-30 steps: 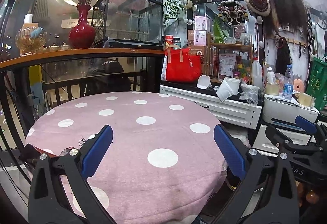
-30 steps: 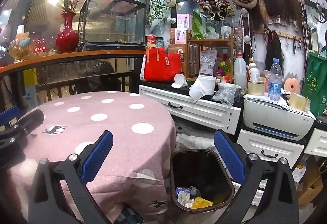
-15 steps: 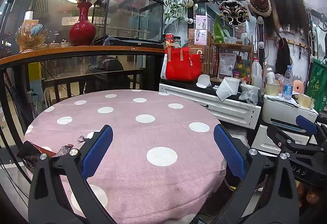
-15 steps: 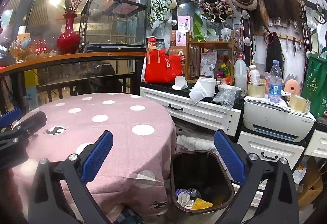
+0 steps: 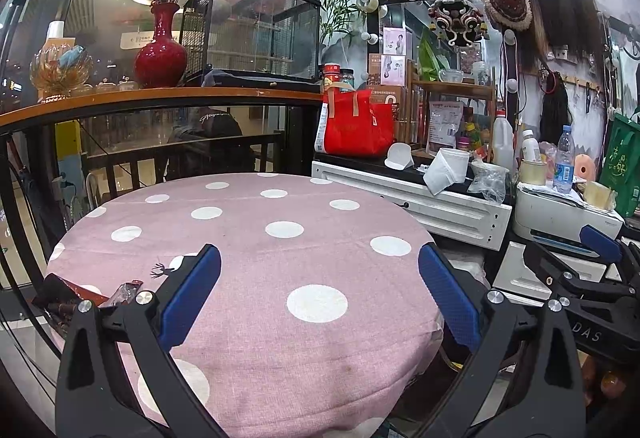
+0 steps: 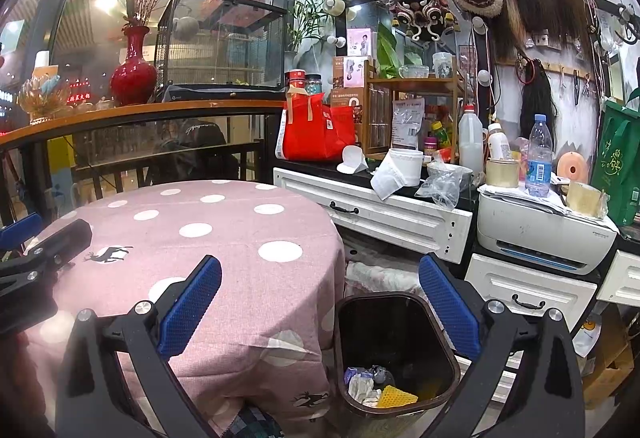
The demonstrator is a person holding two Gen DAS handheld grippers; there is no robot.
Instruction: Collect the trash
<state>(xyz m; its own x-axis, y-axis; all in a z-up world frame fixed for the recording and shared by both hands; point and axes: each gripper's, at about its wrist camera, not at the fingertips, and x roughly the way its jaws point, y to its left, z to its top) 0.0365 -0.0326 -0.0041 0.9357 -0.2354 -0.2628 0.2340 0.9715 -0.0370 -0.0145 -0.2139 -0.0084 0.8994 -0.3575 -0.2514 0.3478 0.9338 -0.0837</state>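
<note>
My left tongs (image 5: 319, 298) gape wide and empty over the round table (image 5: 248, 238); the crumpled wrappers (image 5: 80, 296) lie at its left edge, just outside my left finger. My right tongs (image 6: 319, 302), equally wide and empty, hover above the bin (image 6: 394, 354).

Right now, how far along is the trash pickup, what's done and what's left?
Some looks done: the bin beside the table already holds crumpled scraps and a yellow piece. Nothing is in hand: the left gripper and right gripper are both open and empty. Left to do: wrappers lie at the table's near left edge, beside the left gripper.
</note>
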